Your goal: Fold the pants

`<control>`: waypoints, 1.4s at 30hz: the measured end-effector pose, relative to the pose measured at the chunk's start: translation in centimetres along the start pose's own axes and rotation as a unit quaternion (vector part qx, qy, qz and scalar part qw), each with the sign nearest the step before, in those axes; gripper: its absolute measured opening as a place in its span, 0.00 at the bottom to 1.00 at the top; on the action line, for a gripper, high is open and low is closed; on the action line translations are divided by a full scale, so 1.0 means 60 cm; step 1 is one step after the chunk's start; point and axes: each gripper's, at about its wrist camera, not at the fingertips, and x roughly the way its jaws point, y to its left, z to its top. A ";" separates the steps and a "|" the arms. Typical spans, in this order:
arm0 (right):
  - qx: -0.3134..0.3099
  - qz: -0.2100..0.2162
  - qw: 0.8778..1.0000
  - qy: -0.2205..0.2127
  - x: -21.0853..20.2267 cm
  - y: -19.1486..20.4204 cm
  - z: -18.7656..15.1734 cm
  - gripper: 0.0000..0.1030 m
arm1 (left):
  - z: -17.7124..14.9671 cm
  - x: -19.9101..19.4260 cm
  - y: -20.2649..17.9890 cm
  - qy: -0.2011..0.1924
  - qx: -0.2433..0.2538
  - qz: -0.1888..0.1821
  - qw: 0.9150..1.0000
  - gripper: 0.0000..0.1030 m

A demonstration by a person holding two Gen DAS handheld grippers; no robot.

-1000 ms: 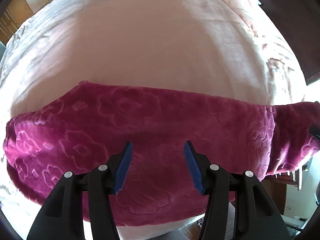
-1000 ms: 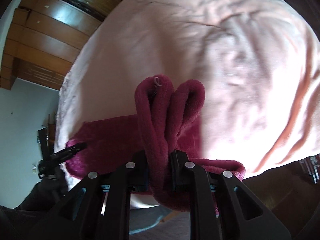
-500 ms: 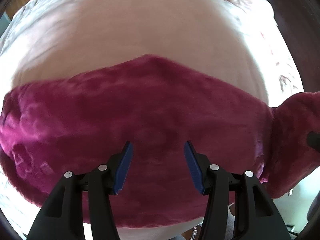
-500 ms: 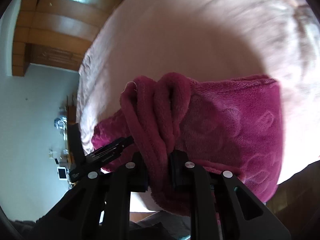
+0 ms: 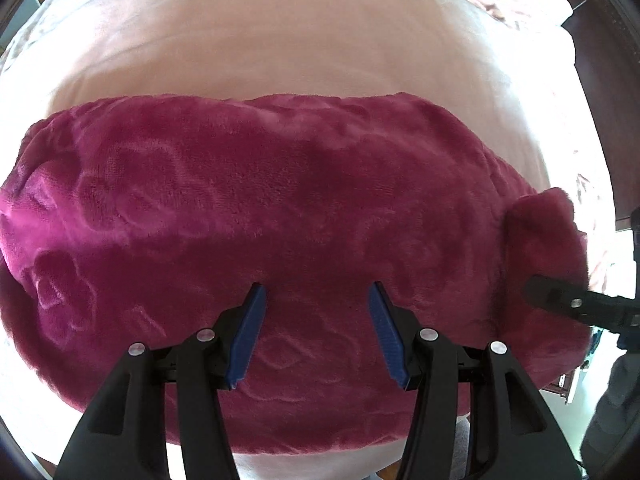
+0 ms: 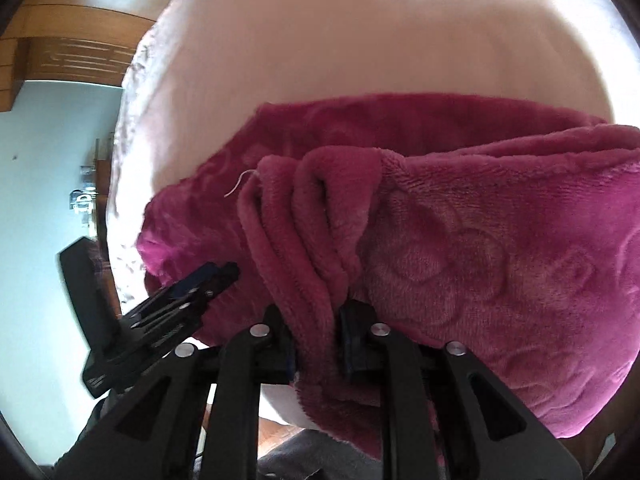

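Note:
Magenta fleece pants (image 5: 300,200) with an embossed flower pattern lie across a pale pink bed cover (image 5: 300,40). My left gripper (image 5: 316,286) hangs open just above the middle of the pants with nothing between its blue pads. In the right wrist view a bunched end of the pants (image 6: 312,220) runs between the pads of my right gripper (image 6: 316,310), whose jaws are opening while the cloth still fills them. The layer it carries lies folded over the lower layer (image 6: 480,240). Each gripper shows in the other's view: right (image 5: 560,300), left (image 6: 212,276).
The bed cover (image 6: 360,32) spreads far behind the pants. A wooden wardrobe (image 6: 60,20) and a pale wall (image 6: 40,160) stand beyond the bed's left side. Dark furniture (image 5: 624,120) borders the bed on the right.
My right gripper has carried the bunched end across and down, so a folded layer now lies over the pants. The left gripper has slid along the pants, still open.

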 end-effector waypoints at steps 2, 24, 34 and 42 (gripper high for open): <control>0.006 0.008 1.000 0.012 0.012 0.002 0.001 0.37 | 0.006 -0.001 0.003 0.000 0.000 -0.002 1.000 0.52; -0.066 0.031 0.997 -0.026 -0.132 -0.072 -0.019 0.58 | -0.032 -0.052 -0.113 -0.018 -0.056 -0.079 0.995 0.69; -0.092 -0.006 0.996 -0.016 -0.155 -0.144 -0.011 0.58 | -0.077 -0.009 -0.210 -0.008 -0.069 -0.071 0.995 0.69; -0.139 0.011 0.990 0.007 -0.162 -0.163 0.005 0.58 | -0.105 0.028 -0.240 -0.006 -0.097 -0.016 0.995 0.67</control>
